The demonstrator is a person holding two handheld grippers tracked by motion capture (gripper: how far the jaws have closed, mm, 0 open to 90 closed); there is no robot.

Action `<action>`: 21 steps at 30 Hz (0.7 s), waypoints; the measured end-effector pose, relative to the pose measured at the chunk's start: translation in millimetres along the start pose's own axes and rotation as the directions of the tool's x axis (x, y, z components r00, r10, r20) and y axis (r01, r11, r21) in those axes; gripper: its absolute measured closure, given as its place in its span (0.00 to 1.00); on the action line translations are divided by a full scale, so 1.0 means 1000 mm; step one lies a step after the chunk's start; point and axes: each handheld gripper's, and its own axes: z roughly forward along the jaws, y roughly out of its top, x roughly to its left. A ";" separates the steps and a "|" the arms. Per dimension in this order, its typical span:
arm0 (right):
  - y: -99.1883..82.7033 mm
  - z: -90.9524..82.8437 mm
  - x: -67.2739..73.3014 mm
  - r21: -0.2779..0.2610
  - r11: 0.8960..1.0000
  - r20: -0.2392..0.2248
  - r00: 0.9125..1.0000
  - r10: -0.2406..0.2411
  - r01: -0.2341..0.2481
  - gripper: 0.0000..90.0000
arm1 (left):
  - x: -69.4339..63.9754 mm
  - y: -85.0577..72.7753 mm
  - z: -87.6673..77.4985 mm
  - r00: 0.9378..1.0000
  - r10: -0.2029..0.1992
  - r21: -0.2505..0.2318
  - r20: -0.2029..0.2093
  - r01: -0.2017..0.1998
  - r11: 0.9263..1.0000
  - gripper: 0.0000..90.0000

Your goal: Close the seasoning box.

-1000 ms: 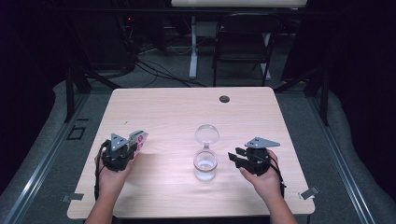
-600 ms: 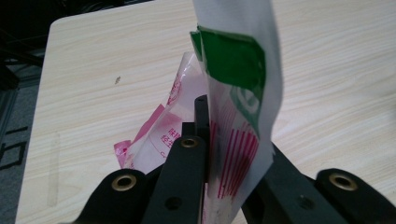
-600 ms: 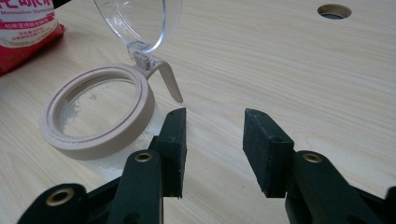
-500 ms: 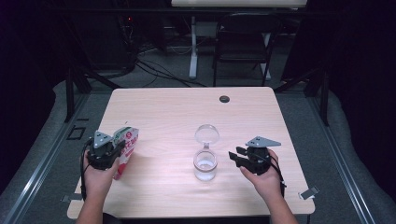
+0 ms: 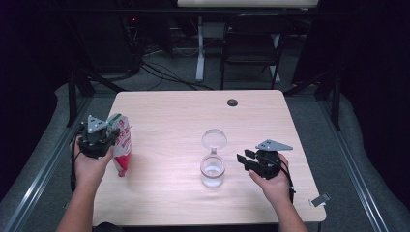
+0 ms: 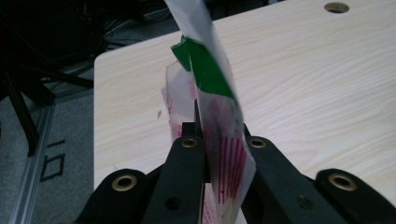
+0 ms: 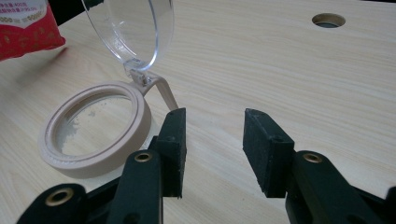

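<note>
Two grippers at work: the left gripper [image 5: 99, 140] pinches a limp, light red-and-white pouch [image 5: 122, 147] near its top, off the tabletop's [image 5: 169, 111] left edge, while the right gripper [image 5: 251, 161], fingers apart and empty, waits beside the flip-lid glass jar [image 5: 212, 169].

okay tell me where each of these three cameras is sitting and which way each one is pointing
High view: above the person's side of the table, looking forward and down; both forearms, the left tool and right tool show.
Left gripper view: rides the left tool, looking along its jaws clamped on the red and white pouch.
Right gripper view: rides the right tool, looking between open jaws toward the jar with its lid flipped up.
Shared: the pouch, plus the table's round hole.
</note>
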 end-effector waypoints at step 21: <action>-0.001 0.001 -0.003 -0.003 1.000 -0.005 1.000 0.018 -0.018 0.65 | -0.080 0.030 0.008 0.953 0.144 -0.006 0.265 -0.148 0.989 1.00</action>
